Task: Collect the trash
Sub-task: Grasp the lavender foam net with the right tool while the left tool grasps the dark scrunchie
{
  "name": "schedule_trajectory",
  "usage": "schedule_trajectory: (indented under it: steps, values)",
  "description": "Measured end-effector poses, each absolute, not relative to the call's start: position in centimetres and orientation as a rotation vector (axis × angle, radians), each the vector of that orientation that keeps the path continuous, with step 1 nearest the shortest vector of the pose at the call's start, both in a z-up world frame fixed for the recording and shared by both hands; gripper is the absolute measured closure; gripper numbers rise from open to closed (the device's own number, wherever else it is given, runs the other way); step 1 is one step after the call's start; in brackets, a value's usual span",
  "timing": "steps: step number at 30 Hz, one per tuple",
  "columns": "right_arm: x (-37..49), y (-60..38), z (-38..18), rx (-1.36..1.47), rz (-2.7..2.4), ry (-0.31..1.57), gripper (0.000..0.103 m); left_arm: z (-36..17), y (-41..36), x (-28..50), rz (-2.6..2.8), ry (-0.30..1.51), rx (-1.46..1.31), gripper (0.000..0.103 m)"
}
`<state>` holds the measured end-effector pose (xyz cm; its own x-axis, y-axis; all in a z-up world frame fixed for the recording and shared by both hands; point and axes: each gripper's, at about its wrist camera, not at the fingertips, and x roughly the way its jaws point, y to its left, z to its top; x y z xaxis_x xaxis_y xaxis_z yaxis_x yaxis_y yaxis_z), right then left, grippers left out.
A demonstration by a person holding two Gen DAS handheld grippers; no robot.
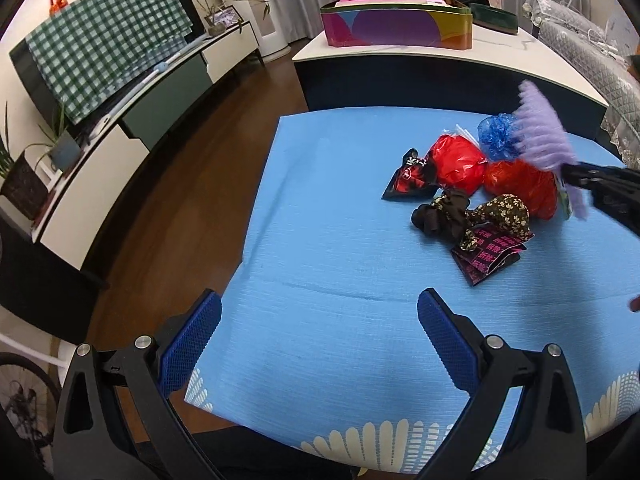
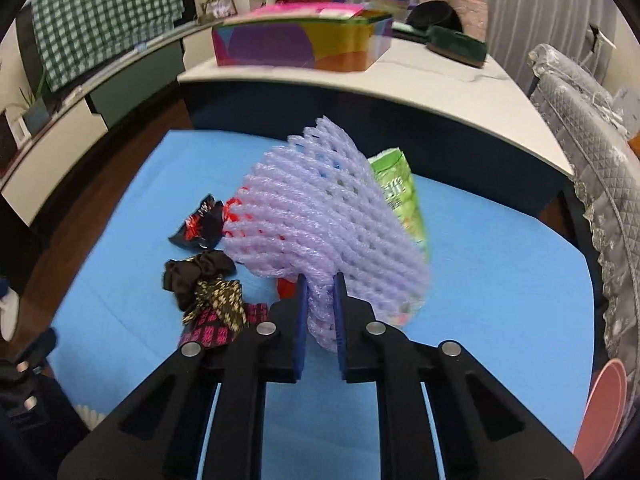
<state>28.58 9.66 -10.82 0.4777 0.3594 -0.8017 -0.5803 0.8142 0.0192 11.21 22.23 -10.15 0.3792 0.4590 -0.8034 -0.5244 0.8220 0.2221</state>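
Note:
My right gripper [image 2: 320, 280] is shut on a purple foam fruit net [image 2: 332, 220] and holds it above the blue mat [image 2: 500, 280]. The net also shows in the left wrist view [image 1: 540, 136], blurred, over the trash pile. The pile holds two red plastic bags [image 1: 456, 164], a blue plastic bag [image 1: 496, 132], a black and red wrapper [image 1: 408, 178], a floral scrunchie [image 1: 472, 216] and a dark pink-printed wrapper [image 1: 488, 256]. A green snack packet [image 2: 400, 196] sits behind the net. My left gripper [image 1: 320, 308] is open and empty above the mat's near part [image 1: 320, 220].
A white table [image 1: 500, 60] behind the mat carries a colourful box [image 1: 396, 22] and other items. A TV cabinet [image 1: 132, 128] stands at the left across the wooden floor [image 1: 188, 184]. A quilted chair [image 2: 592, 152] is at the right. A pink round object [image 2: 604, 408] lies at the lower right.

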Motion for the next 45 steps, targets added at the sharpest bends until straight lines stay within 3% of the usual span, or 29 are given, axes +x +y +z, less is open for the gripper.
schedule_trajectory:
  steps: [11, 22, 34, 37, 39, 40, 42, 45]
  values:
    - [23.3, -2.1, -5.0, -0.119, 0.546, 0.836, 0.09, -9.9, 21.2, 11.8, 0.622, 0.961, -0.09, 0.008]
    - [24.0, -13.1, -6.6, -0.052, 0.315, 0.853, 0.09, -10.0, 21.3, 17.4, 0.557, 0.982, -0.171, 0.008]
    - [25.3, -17.0, -8.3, -0.031, 0.246, 0.893, 0.09, -16.2, 21.0, 26.7, 0.474, 1.095, -0.183, 0.009]
    - [25.2, -16.9, -8.4, -0.046, 0.251, 0.893, 0.09, -17.5, 21.6, 27.2, 0.48, 1.123, -0.233, 0.025]
    - [25.3, -16.9, -8.3, -0.053, 0.252, 0.89, 0.09, -18.2, 22.1, 27.3, 0.462, 1.15, -0.275, 0.054]
    - [25.3, -16.9, -8.3, -0.053, 0.251, 0.888, 0.09, -18.4, 22.3, 27.1, 0.45, 1.161, -0.296, 0.056]
    - [25.3, -16.9, -8.1, -0.053, 0.252, 0.883, 0.09, -18.0, 22.7, 26.5, 0.445, 1.136, -0.339, 0.072]
    - [25.2, -16.7, -8.0, -0.06, 0.256, 0.874, 0.09, -17.0, 23.0, 25.4, 0.448, 1.127, -0.368, 0.077]
